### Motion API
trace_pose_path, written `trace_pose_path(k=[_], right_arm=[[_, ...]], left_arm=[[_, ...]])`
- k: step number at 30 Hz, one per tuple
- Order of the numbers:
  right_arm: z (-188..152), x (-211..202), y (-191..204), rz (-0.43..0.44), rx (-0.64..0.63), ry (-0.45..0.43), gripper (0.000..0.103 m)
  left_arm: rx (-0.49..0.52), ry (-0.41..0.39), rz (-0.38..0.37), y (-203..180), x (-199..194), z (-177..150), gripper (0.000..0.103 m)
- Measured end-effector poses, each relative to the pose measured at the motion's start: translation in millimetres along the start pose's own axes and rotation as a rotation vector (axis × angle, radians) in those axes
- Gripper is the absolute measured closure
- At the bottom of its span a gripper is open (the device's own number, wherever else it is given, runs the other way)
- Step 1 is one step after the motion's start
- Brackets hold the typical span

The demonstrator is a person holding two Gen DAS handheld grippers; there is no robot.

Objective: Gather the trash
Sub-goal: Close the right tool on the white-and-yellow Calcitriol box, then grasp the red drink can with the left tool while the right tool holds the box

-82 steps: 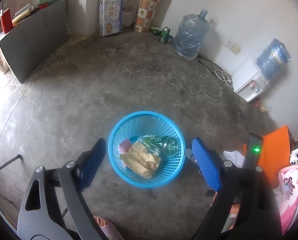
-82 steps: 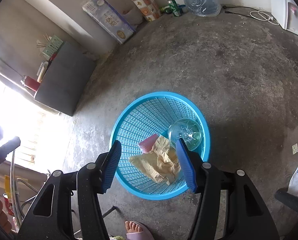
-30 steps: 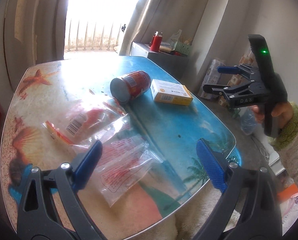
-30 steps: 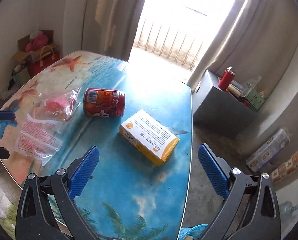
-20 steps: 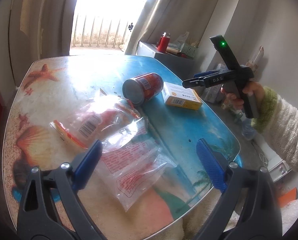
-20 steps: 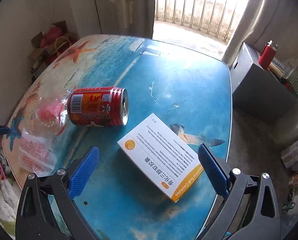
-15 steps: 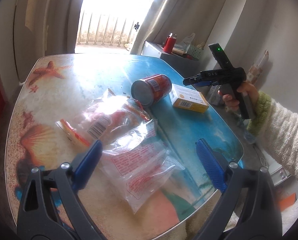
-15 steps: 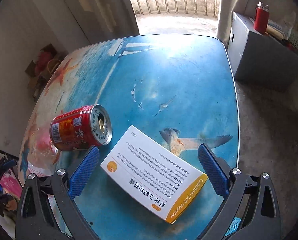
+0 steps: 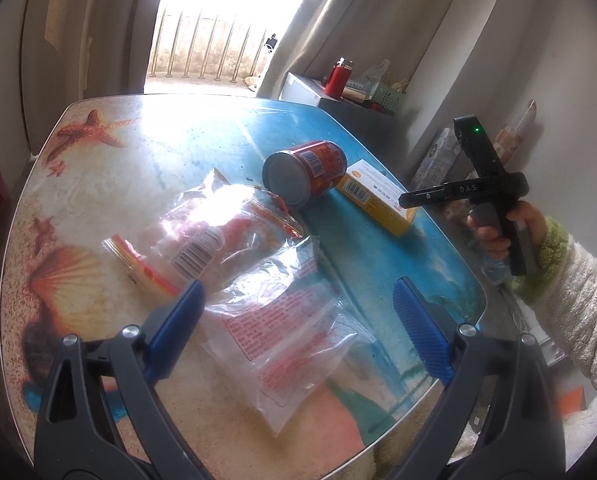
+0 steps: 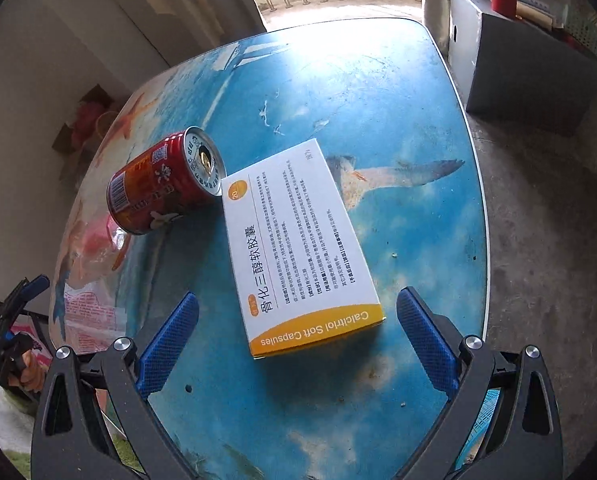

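Both claws had swung up from the floor basket to the desk (image 10: 418,92). Right claw (image 10: 298,344), jaws spread and empty, hovered over the Calcitriol Soft Capsules box (image 10: 294,248) beside the tipped red can (image 10: 162,184), apparently lining up a grab. Left claw (image 9: 298,328), likewise spread and empty, tilted down over the clear plastic bags (image 9: 258,288).

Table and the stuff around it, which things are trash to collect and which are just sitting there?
Trash to collect:
red drink can, lying on its side
Calcitriol Soft Capsules box
clear plastic bag with barcode
clear plastic bag with red print

Just lying about:
red flask on the grey cabinet
green basket
curtain
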State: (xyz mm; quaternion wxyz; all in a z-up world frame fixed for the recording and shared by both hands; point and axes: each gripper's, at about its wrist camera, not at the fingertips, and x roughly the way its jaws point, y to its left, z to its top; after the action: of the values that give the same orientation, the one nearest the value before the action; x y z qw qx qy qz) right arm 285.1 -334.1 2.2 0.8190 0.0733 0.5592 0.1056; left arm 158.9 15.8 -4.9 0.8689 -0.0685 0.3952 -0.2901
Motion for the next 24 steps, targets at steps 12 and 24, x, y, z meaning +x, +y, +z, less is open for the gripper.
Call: trace_pose_path(k=[12, 24], right_arm=[[23, 24, 19, -0.123, -0.064, 0.015, 0.008], [-20, 2, 22, -0.173, 0.081, -0.018, 0.033]], left_arm=[[0.012, -0.008, 0.058, 1, -12, 7, 0.012], [0.076, -0.010, 0.066, -8, -10, 26, 0.012]])
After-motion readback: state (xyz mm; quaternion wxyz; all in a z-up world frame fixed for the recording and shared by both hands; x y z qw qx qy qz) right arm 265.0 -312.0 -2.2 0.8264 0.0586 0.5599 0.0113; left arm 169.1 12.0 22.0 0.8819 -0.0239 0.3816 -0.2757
